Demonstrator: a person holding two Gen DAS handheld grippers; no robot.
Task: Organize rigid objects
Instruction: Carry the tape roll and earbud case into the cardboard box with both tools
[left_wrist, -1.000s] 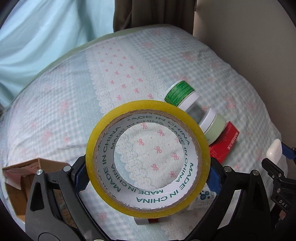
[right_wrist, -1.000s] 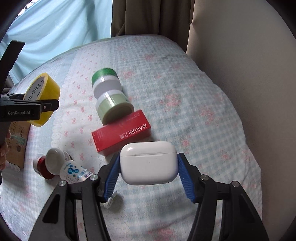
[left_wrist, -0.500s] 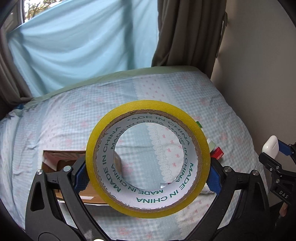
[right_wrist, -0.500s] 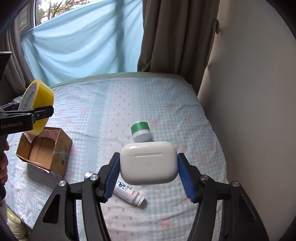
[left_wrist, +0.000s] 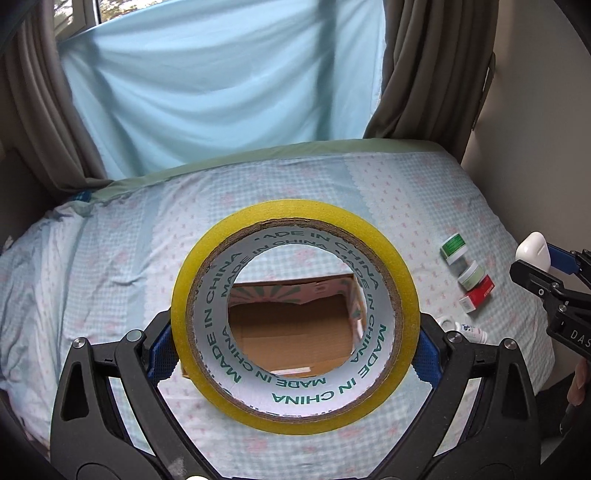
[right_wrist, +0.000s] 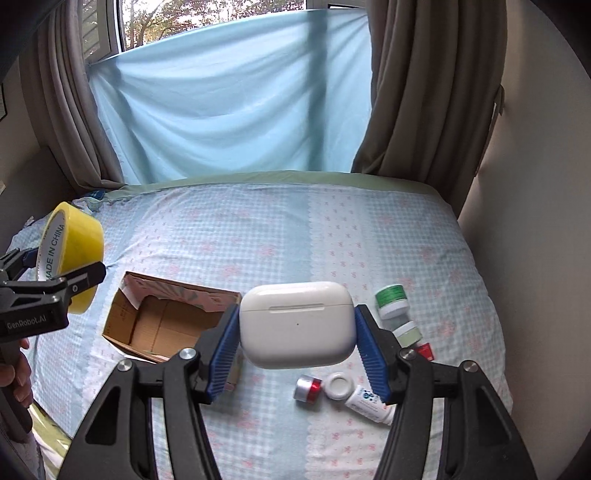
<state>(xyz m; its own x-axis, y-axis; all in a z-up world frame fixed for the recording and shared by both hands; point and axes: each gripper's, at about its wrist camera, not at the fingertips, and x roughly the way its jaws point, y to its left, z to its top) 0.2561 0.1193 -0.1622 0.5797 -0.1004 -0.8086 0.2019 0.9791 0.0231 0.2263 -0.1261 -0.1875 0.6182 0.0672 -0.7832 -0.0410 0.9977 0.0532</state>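
Note:
My left gripper is shut on a yellow tape roll held high over the bed; the roll's hole frames the open cardboard box below. The same tape roll shows at the left edge of the right wrist view, above and left of the cardboard box. My right gripper is shut on a white earbuds case, in the air to the right of the box. The earbuds case also appears at the right edge of the left wrist view.
On the bed to the right lie a green-lidded jar, a pale green jar, a red carton, a red and silver cap, a white lid and a small white bottle. Curtains and a wall close the back and right.
Both grippers have risen and drawn back from the bed, each keeping its object. The box has come under the tape roll; the loose items now look small and far.

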